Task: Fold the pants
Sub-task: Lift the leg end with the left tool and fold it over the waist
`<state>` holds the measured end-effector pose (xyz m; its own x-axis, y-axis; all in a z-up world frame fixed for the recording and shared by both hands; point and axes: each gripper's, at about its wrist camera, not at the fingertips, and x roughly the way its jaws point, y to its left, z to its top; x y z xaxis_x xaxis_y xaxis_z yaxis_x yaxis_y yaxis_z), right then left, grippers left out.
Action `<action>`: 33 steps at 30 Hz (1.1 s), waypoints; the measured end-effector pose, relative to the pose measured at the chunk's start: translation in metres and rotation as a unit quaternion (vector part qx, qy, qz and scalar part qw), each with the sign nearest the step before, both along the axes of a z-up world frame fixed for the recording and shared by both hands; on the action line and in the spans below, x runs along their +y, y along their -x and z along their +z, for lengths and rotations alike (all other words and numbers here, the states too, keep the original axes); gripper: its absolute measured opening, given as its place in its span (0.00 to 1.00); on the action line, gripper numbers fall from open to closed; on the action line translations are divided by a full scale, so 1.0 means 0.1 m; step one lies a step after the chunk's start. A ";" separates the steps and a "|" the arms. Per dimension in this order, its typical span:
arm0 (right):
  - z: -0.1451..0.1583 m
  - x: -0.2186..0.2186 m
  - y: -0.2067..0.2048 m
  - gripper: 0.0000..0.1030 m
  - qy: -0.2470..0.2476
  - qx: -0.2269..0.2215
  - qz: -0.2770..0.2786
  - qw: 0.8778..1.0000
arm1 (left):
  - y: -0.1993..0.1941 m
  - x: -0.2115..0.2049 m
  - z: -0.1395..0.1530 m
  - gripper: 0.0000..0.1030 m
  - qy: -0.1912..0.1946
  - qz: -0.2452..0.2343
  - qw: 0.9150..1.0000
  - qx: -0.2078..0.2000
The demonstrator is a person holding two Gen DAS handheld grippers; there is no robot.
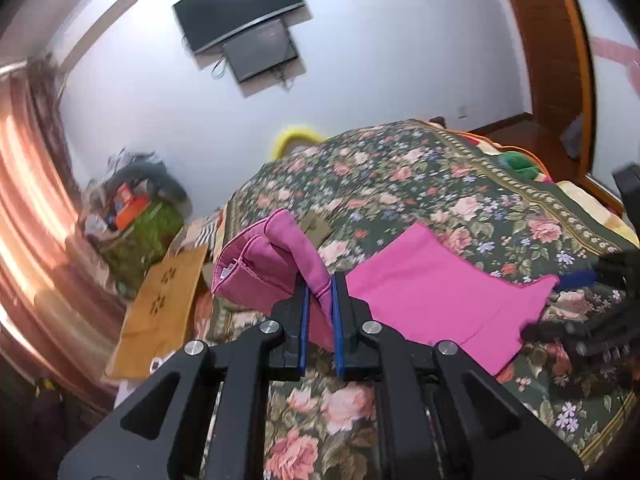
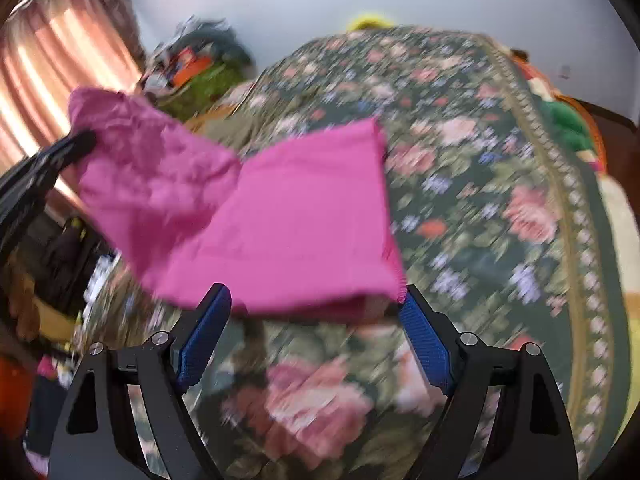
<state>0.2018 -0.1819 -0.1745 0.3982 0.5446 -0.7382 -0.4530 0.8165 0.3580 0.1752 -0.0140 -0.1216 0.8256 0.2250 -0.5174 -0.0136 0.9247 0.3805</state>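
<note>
Bright pink pants (image 1: 432, 296) lie partly flat on a floral bedspread (image 1: 400, 176). My left gripper (image 1: 320, 284) is shut on one end of the pants and holds that bunched fabric (image 1: 260, 256) lifted off the bed. In the right wrist view the pants (image 2: 296, 220) spread flat ahead, their raised end (image 2: 144, 160) pulled up to the left by the left gripper (image 2: 76, 144). My right gripper (image 2: 312, 300) stands wide open at the near edge of the pants; its blue pads (image 2: 204, 336) flank the cloth without pressing on it.
The bed (image 2: 460, 160) fills most of both views. Left of it are a yellow board (image 1: 160, 304), a pile of clutter (image 1: 132, 204) and pink curtains (image 1: 28, 200). Two screens (image 1: 244, 24) hang on the wall. A wooden door frame (image 1: 560, 60) stands at the right.
</note>
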 end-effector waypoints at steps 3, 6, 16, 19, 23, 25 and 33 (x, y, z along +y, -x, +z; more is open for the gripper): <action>0.01 -0.07 -0.13 0.80 -0.019 0.012 -0.020 1.000 | -0.06 -0.08 0.02 0.09 0.005 -0.017 1.000 0.005; -0.08 -0.04 -0.20 0.80 0.012 0.016 -0.016 1.000 | -0.10 -0.14 0.03 0.09 0.014 -0.031 0.999 0.012; -0.35 -0.05 -0.17 0.80 0.033 0.045 0.005 0.998 | -0.32 -0.40 0.06 0.09 0.060 -0.092 0.993 0.045; -0.34 -0.04 -0.17 0.80 0.035 0.043 0.005 0.998 | -0.42 -0.46 0.02 0.09 0.091 -0.107 0.988 0.067; -0.33 -0.03 -0.16 0.80 0.033 0.045 0.005 0.998 | -0.57 -0.52 -0.04 0.09 0.141 -0.122 0.977 0.100; -0.33 -0.04 -0.16 0.80 0.033 0.044 0.005 0.998 | -0.64 -0.54 -0.08 0.09 0.169 -0.130 0.970 0.121; -0.33 -0.05 -0.16 0.80 0.030 0.045 0.004 0.999 | -0.81 -0.53 -0.24 0.09 0.252 -0.143 0.938 0.192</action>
